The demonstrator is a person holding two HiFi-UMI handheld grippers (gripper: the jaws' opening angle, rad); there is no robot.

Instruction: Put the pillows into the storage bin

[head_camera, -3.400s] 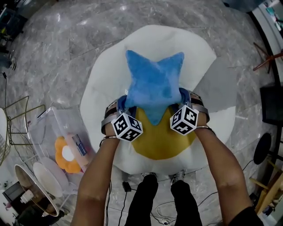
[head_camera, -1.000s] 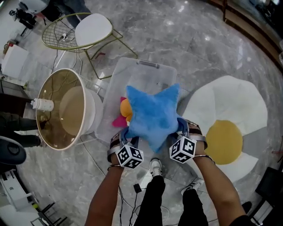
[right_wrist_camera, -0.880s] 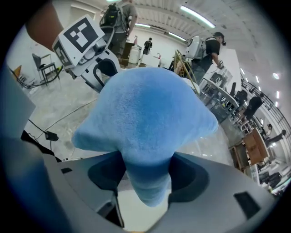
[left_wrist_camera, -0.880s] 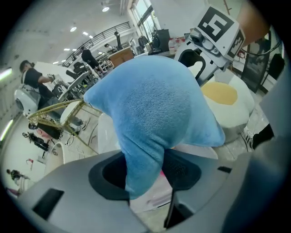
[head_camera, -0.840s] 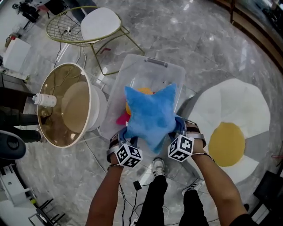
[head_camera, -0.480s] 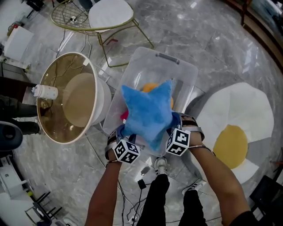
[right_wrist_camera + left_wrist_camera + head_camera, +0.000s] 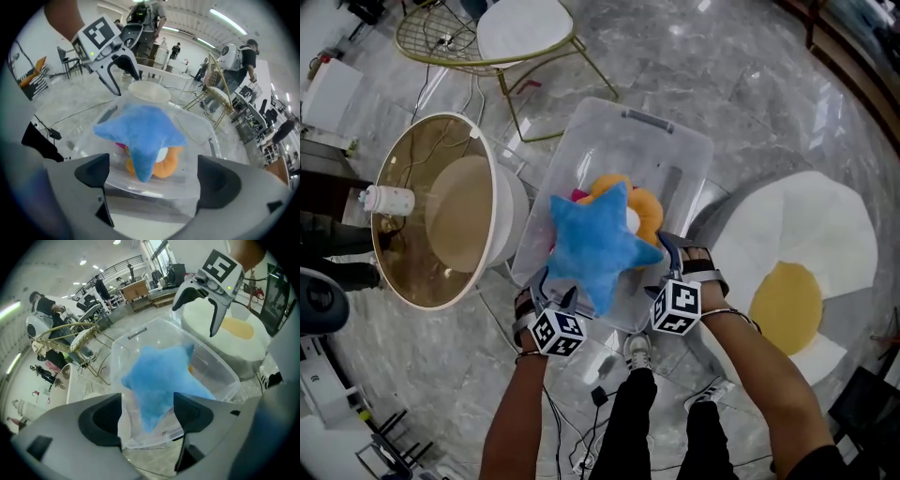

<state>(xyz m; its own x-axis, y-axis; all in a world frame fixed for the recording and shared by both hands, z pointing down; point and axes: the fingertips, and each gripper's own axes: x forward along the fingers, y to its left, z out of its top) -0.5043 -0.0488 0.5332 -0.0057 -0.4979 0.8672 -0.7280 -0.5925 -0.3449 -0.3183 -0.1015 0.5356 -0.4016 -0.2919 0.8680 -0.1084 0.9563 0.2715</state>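
A blue star pillow [image 7: 595, 246] lies tilted in the clear storage bin [image 7: 675, 141], on top of an orange flower pillow [image 7: 643, 212]. My left gripper [image 7: 549, 292] hangs at the bin's near left corner and my right gripper [image 7: 667, 264] at its near right edge. Both sets of jaws are opening and neither presses on the star. In the left gripper view the star [image 7: 161, 380] shows just beyond my left gripper [image 7: 147, 417], inside the bin [image 7: 216, 363]. In the right gripper view the star [image 7: 140, 131] and the orange pillow [image 7: 166, 168] lie past my right gripper [image 7: 157, 182].
A big round gold-lined lamp shade [image 7: 441, 225] stands left of the bin. A wire chair with a white seat [image 7: 520, 33] is behind it. A fried-egg floor cushion [image 7: 797, 272] lies at the right. Cables and my feet [image 7: 637, 352] are on the marble floor.
The star pillow has left both grippers and dropped into the bin onto the orange pillow. Both sets of jaws have spread wider, and the left gripper has drawn back a little.
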